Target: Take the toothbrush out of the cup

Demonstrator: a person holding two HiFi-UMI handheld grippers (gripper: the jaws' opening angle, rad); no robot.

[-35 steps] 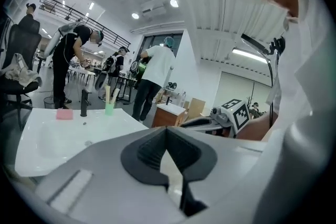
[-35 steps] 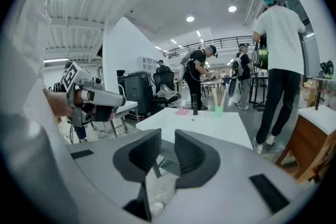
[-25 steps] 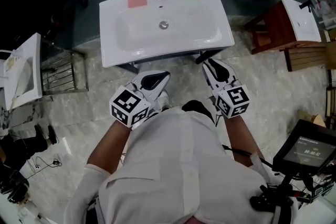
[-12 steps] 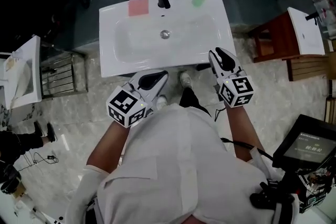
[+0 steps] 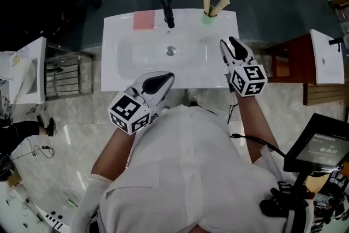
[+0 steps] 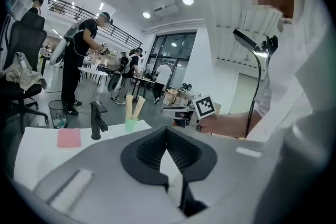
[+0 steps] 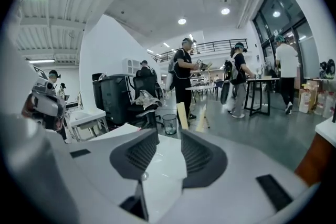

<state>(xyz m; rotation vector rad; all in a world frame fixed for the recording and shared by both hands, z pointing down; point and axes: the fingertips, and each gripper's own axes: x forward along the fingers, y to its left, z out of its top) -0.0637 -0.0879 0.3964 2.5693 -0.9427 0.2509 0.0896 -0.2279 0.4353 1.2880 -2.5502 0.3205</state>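
Ahead, toothbrush (image 5: 221, 4) in cup (image 5: 208, 19) stands near the right hand-held gripper (image 5: 229, 41), jaws empty, just opened wider.

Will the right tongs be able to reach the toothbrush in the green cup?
Probably yes: the right tongs, empty and just opening, have only bare sink between them and the cup.

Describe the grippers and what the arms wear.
Both the left gripper and right gripper: white shells, black ribbed pads, a cube of black-and-white square markers behind. Sleeves: white shirt. The right gripper's jaws have just been opening, nothing between them.
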